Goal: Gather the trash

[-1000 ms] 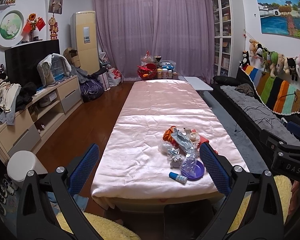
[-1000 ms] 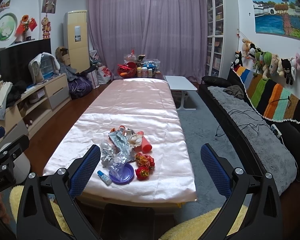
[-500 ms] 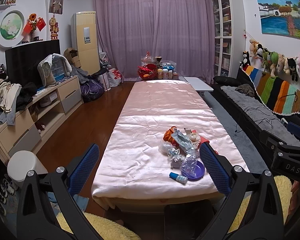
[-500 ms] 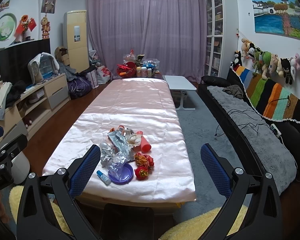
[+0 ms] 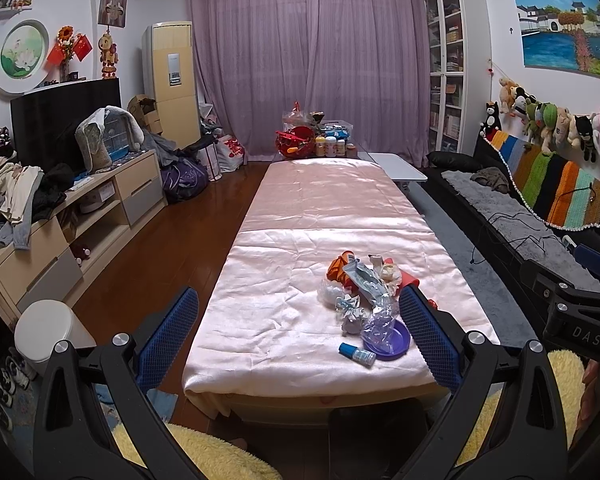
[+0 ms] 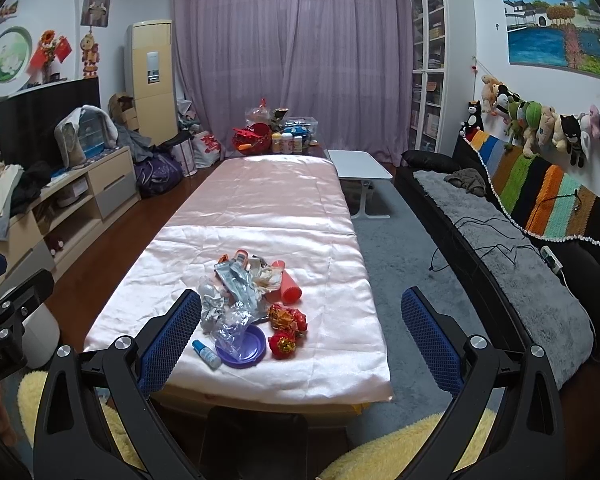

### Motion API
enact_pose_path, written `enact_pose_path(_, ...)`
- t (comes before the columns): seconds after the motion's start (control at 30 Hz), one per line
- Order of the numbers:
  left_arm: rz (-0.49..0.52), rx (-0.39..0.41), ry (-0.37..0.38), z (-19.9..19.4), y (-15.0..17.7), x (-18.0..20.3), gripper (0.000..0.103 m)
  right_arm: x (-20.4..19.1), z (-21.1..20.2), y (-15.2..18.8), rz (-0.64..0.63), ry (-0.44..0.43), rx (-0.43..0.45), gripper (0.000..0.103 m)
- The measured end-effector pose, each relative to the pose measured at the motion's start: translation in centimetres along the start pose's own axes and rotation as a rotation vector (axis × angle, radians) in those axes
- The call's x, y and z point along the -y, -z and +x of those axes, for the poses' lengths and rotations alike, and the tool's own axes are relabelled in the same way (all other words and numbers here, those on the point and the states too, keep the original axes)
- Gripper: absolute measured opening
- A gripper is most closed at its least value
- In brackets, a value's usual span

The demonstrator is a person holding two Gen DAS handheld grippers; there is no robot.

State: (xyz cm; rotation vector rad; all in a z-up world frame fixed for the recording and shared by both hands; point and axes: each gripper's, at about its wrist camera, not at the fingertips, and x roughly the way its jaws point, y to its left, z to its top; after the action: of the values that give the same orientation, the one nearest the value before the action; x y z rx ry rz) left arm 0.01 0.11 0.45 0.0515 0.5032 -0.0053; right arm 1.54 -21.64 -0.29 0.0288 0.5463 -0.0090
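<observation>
Both tools, left tool (image 5: 296, 330) and right tool (image 6: 300, 330), gape empty above a pink-clothed table (image 6: 260, 200); trash pile (image 6: 248, 300) near its front edge.

Trash pile (image 6: 252, 304) — crumpled wrappers, purple lid, table's near end

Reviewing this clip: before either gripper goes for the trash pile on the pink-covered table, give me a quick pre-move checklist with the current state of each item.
1. Left gripper jaws wide open, nothing held: ok.
2. Right gripper jaws wide open, nothing held: ok.
3. Trash pile in view of both cameras, near the table's close end: ok.
4. Small blue-capped bottle lies apart beside the purple lid, free to grasp: ok.
5. Clear plastic wrap overlaps the purple lid, so the two may lift together: not ok.
6. White bin stands on the floor left of the table; whether it is open: cannot tell.
</observation>
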Motion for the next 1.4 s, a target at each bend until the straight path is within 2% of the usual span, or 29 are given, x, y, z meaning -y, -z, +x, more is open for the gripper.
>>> enact_pose_path(0.4,0.003,-0.007,-0.005,0.0,-0.1,-0.7,0.095,0.1,0.3,0.3,-0.004,0.011,0.003,0.1)
enact_pose_path(0.97,-0.006,-0.053,-0.023,3.7,0.9,-0.7,0.095,1.0,2.6,0.6,0.018,0.0,0.0,0.1)
enact_pose_path(1.13,0.024,-0.108,-0.029,6.4,1.7,-0.3,0.095,0.6,4.5,1.3,-0.05,0.032,-0.004,0.1)
enact_pose_path(1.27,0.037,-0.167,-0.04,8.8,2.5,-0.3,0.095,1.5,6.8,1.8,0.019,-0.022,-0.06,0.1)
enact_pose_path(1.4,0.038,-0.233,-0.016,11.0,3.6,-0.4,0.095,2.0,9.1,2.7,0.031,-0.016,-0.123,0.1)
